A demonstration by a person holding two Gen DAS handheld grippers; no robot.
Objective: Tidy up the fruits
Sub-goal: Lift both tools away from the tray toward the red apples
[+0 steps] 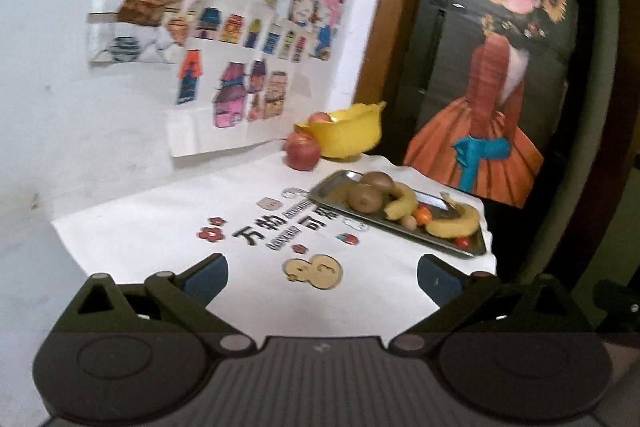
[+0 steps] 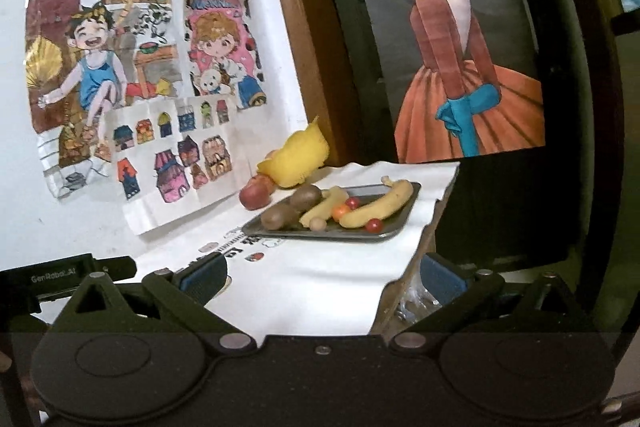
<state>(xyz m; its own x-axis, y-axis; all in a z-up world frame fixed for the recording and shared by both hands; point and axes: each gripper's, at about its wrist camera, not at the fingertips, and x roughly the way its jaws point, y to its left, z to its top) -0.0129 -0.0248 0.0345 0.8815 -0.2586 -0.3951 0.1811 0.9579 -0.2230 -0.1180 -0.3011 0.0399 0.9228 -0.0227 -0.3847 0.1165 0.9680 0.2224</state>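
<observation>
At centre right of the frame, curved yellow bananas lie on the flat metal tray; soft, bruisable, we judge, best gripped mid-body, while our left gripper and right gripper hover wide open, empty.

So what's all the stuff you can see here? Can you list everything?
tray: one, silver metal, on the white cloth
bananas: two, yellow, on the tray
kiwis: two, brown, at the tray's far-left end
small round fruits: about four, red, orange and tan, among the bananas
bowl: one, yellow, behind the tray
apples: two, red, one beside the bowl, one inside
tablecloth: one, white with printed pictures
drawings: several, colourful, on the wall
poster: one, girl in orange dress
left tool: open, empty
right tool: open, empty
</observation>
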